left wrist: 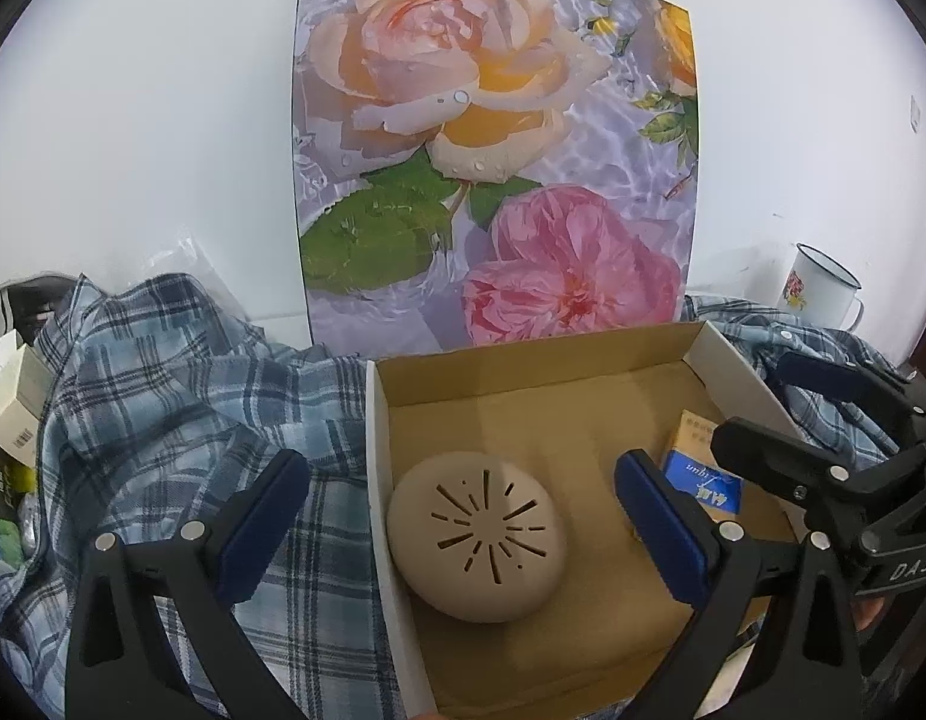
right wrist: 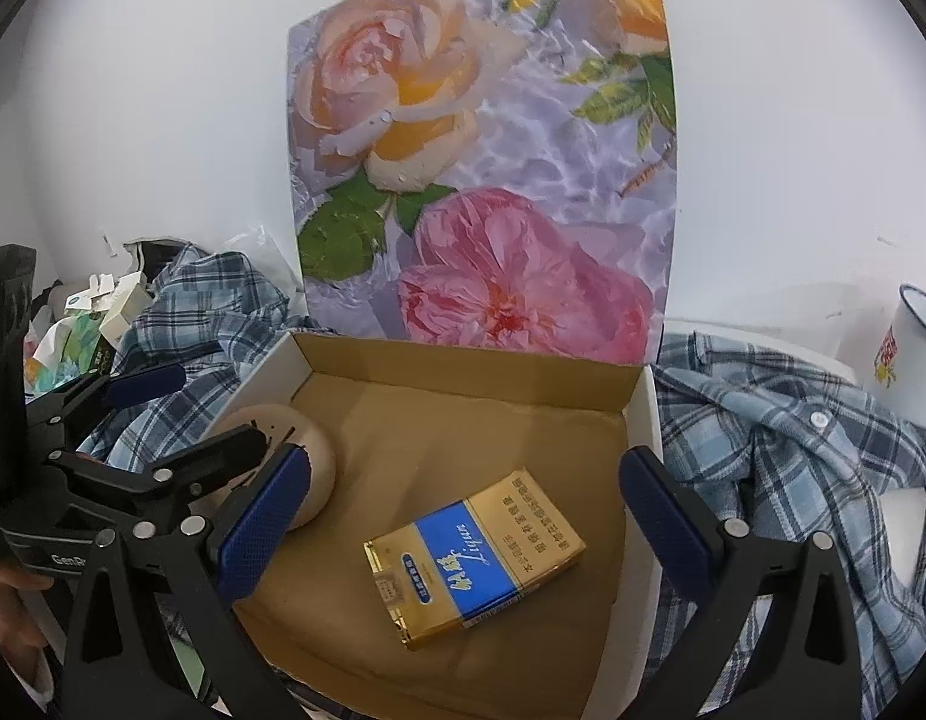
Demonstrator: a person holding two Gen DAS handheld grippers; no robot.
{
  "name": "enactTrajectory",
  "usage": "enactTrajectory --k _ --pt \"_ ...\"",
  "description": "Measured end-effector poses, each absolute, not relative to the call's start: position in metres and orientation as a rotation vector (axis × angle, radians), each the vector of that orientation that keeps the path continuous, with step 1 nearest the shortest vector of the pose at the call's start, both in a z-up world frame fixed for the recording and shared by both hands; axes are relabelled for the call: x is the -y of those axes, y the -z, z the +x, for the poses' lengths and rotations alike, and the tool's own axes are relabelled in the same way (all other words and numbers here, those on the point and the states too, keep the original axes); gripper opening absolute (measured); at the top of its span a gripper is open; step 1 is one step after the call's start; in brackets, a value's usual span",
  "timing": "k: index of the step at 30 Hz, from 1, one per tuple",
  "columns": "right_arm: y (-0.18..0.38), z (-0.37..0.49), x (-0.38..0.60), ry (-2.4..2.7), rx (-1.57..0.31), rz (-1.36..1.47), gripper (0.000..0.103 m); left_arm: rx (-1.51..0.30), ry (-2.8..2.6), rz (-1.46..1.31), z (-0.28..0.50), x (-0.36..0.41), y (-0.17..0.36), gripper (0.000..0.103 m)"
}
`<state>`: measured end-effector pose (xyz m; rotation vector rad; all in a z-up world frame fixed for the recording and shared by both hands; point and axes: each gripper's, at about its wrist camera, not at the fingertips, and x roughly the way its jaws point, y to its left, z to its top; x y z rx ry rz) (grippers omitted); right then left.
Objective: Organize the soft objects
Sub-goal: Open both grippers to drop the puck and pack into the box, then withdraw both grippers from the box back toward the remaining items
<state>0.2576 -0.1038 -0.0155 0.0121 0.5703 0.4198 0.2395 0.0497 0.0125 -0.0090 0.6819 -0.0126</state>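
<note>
An open cardboard box (left wrist: 523,372) (right wrist: 463,384) lies on a blue plaid shirt (left wrist: 181,396) (right wrist: 781,450). Inside it sit a beige round slotted object (left wrist: 475,540) (right wrist: 313,462) on the left and a gold-and-blue cigarette pack (right wrist: 475,558) (left wrist: 700,480) on the right. My left gripper (left wrist: 463,516) is open, its jaws straddling the beige object and the box's left wall. My right gripper (right wrist: 463,522) is open above the cigarette pack, holding nothing. Each gripper shows in the other's view: the right one (left wrist: 763,402), the left one (right wrist: 199,414).
A floral panel (left wrist: 493,138) (right wrist: 481,150) leans on the white wall behind the box. A white enamel mug (left wrist: 820,294) (right wrist: 907,354) stands at the right. Small cartons and packets (left wrist: 19,414) (right wrist: 97,324) are piled at the left.
</note>
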Motion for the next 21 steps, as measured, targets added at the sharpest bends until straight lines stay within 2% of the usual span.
enactTrajectory --k 21 --pt "-0.042 0.223 0.107 -0.448 -0.429 0.0 0.103 -0.587 0.02 -0.028 0.213 -0.051 -0.062 0.103"
